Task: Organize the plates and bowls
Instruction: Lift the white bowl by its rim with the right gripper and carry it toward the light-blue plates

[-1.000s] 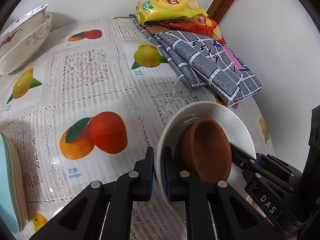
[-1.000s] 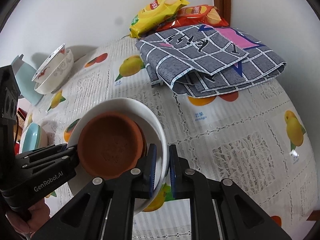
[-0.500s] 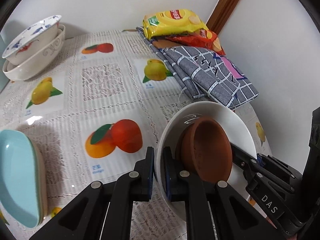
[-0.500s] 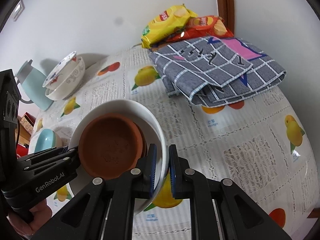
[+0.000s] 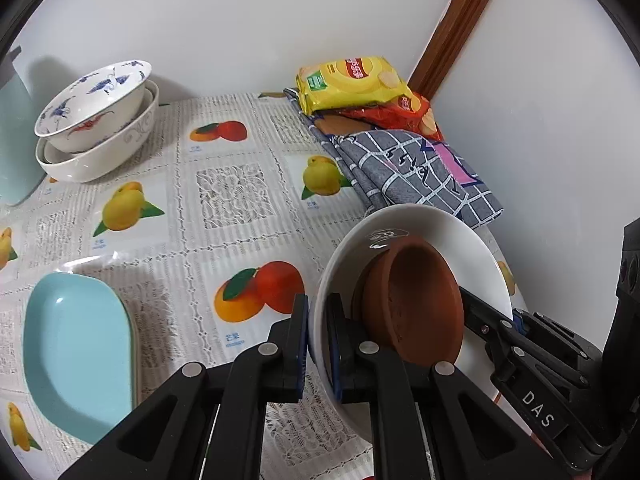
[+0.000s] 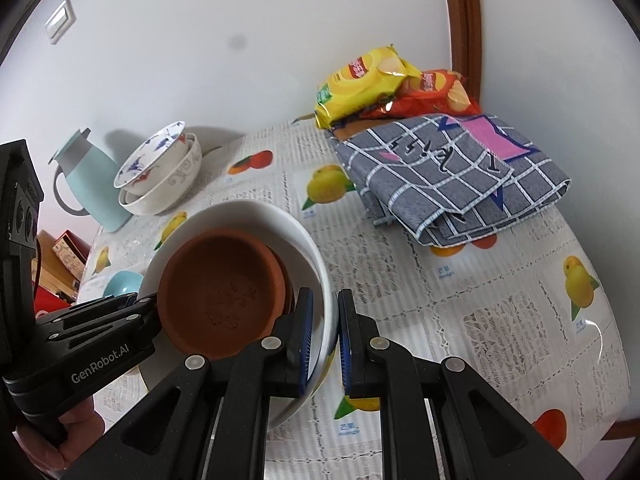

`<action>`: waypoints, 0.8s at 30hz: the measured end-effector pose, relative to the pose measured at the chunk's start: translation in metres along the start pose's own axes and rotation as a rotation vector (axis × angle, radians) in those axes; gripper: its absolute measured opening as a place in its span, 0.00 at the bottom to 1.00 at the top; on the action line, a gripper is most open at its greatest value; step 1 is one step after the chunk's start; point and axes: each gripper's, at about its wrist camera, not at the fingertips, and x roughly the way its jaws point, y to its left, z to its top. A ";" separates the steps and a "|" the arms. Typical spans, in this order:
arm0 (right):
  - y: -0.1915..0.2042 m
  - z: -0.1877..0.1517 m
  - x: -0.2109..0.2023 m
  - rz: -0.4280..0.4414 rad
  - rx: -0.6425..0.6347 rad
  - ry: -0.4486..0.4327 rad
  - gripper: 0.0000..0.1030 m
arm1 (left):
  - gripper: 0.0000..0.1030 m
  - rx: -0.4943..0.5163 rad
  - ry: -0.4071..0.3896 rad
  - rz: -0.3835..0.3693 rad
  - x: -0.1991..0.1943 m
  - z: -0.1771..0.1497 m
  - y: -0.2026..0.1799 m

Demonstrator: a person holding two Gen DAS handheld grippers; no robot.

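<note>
A white bowl hangs above the fruit-print tablecloth, with brown clay dishes nested inside it. My left gripper is shut on the bowl's left rim. My right gripper is shut on the opposite rim of the same white bowl, where the clay dishes also show. A light blue oval plate lies on the table at the left. Two stacked patterned bowls stand at the back left.
A folded grey checked cloth with yellow and red snack bags on it fills the back right. A pale blue jug stands beside the stacked bowls. The wall runs close behind. A person's hand holds the left gripper.
Both grippers have lifted the white bowl with the clay dishes higher above the table. The view has widened, so the blue plate, the stacked bowls and the jug show more fully.
</note>
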 end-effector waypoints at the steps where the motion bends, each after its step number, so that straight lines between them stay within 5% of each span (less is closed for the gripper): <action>1: 0.001 0.000 -0.001 0.001 -0.001 -0.003 0.12 | 0.09 0.001 -0.002 0.000 -0.002 0.000 0.001; 24: 0.035 0.011 -0.006 0.013 -0.008 -0.025 0.12 | 0.09 -0.010 -0.032 0.000 -0.027 0.010 0.028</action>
